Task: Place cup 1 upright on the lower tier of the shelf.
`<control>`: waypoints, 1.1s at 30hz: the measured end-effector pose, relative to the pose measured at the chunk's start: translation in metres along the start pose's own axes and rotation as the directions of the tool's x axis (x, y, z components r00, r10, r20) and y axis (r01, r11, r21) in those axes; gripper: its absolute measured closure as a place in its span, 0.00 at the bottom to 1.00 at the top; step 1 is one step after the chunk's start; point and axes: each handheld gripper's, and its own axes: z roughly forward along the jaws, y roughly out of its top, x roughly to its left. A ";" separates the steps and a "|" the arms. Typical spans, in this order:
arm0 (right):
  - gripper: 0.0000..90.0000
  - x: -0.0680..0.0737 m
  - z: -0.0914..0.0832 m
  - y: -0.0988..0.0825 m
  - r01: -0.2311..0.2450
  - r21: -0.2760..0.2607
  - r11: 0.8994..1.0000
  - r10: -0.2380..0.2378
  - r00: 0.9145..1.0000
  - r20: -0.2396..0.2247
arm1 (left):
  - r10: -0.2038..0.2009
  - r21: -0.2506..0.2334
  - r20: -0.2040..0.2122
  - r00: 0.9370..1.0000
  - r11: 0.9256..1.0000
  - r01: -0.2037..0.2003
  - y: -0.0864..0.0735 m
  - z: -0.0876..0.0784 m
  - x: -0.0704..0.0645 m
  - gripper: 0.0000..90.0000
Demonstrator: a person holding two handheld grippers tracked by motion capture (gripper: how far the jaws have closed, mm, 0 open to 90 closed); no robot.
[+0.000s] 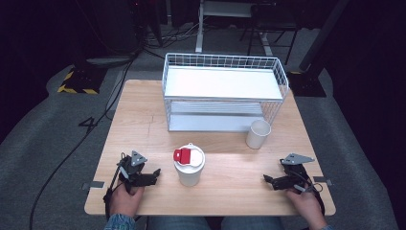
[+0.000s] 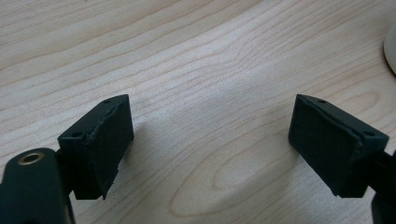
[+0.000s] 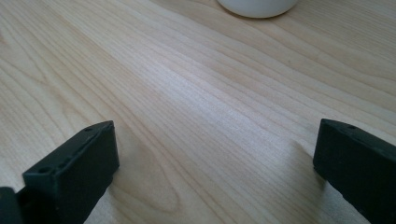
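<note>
A white cup with a white lid and a red tab (image 1: 189, 165) stands at the middle of the wooden table (image 1: 143, 124), near the front. A plain white open cup (image 1: 258, 134) stands farther back to the right. My left gripper (image 1: 154, 175) rests left of the lidded cup and points toward it. In the left gripper view its jaws (image 2: 210, 140) stand wide apart over bare wood. My right gripper (image 1: 269, 180) lies at the front right, pointing left. Its jaws (image 3: 215, 163) are open too, with nothing between them. A white cup's base (image 3: 257, 7) shows ahead of it.
A white wire rack with two shelves (image 1: 222, 91) stands at the back of the table, behind both cups. A curved white edge (image 2: 391, 51) shows at the right of the left gripper view. Cables and stand feet lie on the grey floor beyond.
</note>
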 end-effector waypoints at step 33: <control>0.07 0.000 -0.003 0.001 -0.012 -0.005 1.000 0.012 1.000 0.009 | 0.006 0.004 0.002 1.000 1.000 -0.006 0.000 0.000 0.001 0.16</control>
